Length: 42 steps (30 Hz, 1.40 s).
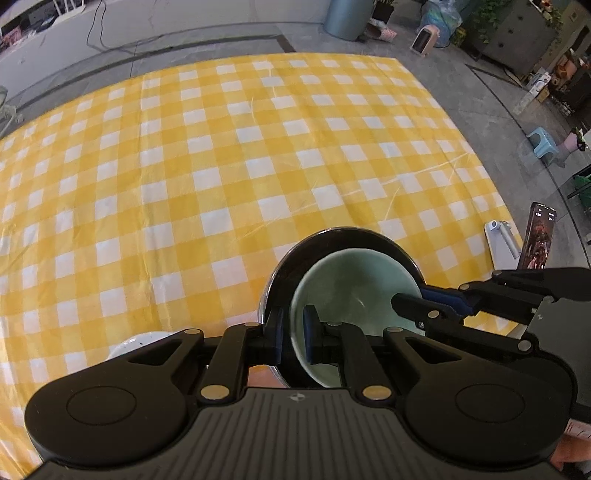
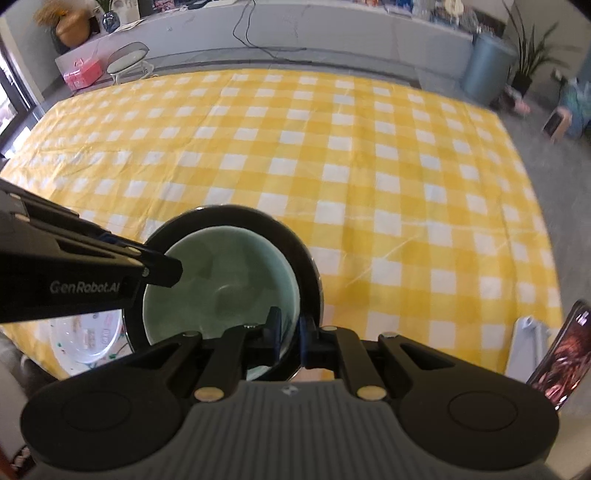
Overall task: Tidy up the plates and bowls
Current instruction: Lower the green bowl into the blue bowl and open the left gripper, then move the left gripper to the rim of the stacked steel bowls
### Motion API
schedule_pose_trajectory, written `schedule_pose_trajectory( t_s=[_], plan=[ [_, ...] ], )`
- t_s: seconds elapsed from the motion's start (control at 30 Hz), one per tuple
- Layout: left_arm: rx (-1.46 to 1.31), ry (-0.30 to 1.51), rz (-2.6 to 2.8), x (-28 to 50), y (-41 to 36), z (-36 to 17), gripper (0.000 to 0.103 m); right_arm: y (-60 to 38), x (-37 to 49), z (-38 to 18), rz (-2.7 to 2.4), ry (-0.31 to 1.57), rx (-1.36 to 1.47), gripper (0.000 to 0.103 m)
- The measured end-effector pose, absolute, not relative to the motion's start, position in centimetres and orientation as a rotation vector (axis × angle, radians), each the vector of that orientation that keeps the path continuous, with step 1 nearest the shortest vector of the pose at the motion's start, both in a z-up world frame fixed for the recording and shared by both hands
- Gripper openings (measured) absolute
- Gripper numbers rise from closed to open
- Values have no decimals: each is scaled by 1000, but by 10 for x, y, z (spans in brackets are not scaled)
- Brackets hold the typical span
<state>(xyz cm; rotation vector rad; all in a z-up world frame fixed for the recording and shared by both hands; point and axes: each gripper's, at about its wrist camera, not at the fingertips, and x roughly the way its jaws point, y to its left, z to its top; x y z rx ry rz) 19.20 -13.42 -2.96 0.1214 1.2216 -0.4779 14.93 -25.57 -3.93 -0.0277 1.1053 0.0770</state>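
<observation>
A pale green bowl (image 1: 351, 288) sits nested inside a larger black bowl (image 1: 291, 266) near the front edge of the yellow checked tablecloth (image 1: 221, 166). My left gripper (image 1: 293, 332) is shut on the left rims of both bowls. My right gripper (image 2: 290, 332) is shut on their right rims; it shows in the left wrist view (image 1: 424, 301). The green bowl (image 2: 221, 280) and black bowl (image 2: 303, 258) also show in the right wrist view, with the left gripper (image 2: 162, 266) coming in from the left. A white patterned plate (image 2: 88, 339) lies left of the bowls.
A phone (image 1: 537, 236) leans on a white stand (image 1: 504, 240) at the table's right front corner. A white rack holding a plate (image 2: 127, 61) stands beyond the far left corner. Floor clutter, a blue bin (image 1: 347, 16) and small stools lie beyond the table.
</observation>
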Motion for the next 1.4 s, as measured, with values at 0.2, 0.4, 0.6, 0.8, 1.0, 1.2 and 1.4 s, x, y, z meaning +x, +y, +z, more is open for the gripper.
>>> schedule_pose_trajectory(
  t_s=[0.2, 0.4, 0.6, 0.8, 1.0, 1.2, 1.4],
  plan=[
    [105, 1166, -513, 186, -130, -16, 19, -258, 149, -28, 68, 1063, -10, 19],
    [79, 1105, -531, 178, -118, 0, 29, -254, 138, -5, 50, 954, 0, 39],
    [53, 1008, -503, 157, -89, 17, 44, -244, 118, 15, 88, 839, 105, 44],
    [-8, 978, -422, 135, -45, 16, 47, -216, 93, 11, 152, 779, 224, 46],
    [-70, 949, -336, 116, -4, -3, 53, -184, 73, -7, 203, 784, 314, 46],
    [-157, 921, -248, 104, 31, -26, 57, -158, 63, -40, 187, 824, 372, 50],
    [-304, 917, -180, 100, 63, -51, 59, -147, 69, -77, 136, 880, 411, 52]
  ],
)
